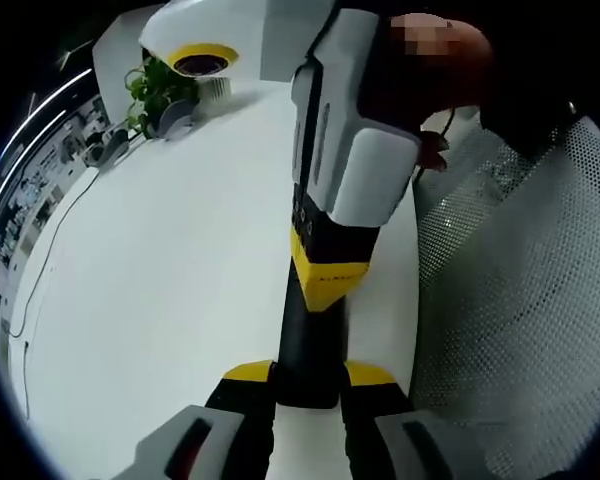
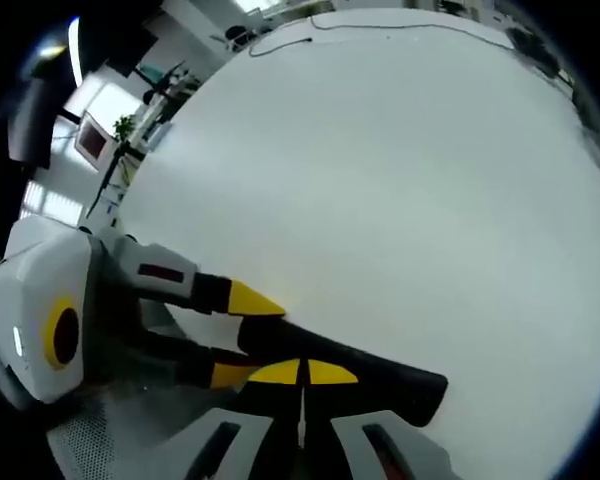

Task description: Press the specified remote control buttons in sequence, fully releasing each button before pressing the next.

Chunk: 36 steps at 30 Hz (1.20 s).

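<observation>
1. Here, the black remote control [image 1: 308, 345] is lying lengthwise on the white table [image 1: 170, 290], near its right edge.
2. The left gripper [image 1: 310, 375] is clamping its near end, apparently steadying it.
3. The right gripper [image 2: 302, 373], tips closed together, is bearing down on it, likely pressing a button.

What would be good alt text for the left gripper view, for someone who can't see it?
A long black remote control lies on a white table, clamped at its near end between the yellow-tipped jaws of the left hand-held gripper. The right hand-held gripper, white and black, presses its closed yellow tips onto the remote from above. A small green potted plant stands at the table's far edge.
</observation>
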Each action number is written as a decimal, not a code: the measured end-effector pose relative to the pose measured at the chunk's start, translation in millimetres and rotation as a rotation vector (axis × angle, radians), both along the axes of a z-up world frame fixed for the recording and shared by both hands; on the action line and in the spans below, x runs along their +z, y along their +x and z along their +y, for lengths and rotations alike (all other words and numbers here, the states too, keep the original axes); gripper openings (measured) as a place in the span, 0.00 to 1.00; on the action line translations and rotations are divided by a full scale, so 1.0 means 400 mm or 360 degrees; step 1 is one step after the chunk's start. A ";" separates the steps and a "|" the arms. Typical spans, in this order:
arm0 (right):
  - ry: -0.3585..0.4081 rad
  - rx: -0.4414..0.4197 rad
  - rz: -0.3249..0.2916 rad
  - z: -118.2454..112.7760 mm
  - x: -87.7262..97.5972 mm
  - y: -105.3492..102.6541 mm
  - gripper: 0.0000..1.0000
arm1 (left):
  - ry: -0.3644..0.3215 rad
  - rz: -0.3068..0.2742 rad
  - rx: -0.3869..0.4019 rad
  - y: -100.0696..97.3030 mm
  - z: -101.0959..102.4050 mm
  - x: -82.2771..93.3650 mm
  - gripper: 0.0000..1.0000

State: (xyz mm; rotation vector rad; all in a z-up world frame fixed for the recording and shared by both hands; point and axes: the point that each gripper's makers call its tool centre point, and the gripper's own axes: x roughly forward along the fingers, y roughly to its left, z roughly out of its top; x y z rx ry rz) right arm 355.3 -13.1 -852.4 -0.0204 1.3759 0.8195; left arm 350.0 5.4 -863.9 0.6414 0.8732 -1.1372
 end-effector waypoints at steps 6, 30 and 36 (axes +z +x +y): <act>0.0021 0.0021 0.0011 0.011 -0.003 -0.004 0.00 | -0.0006 0.0001 0.0006 0.001 0.000 -0.001 0.25; -0.0025 -0.0020 -0.0099 0.014 -0.004 0.002 0.00 | 0.0018 -0.0014 0.0013 0.001 -0.002 0.000 0.25; -0.0006 -0.0099 -0.0130 0.001 0.019 0.012 0.00 | 0.0067 -0.0039 0.0021 0.000 -0.004 0.001 0.25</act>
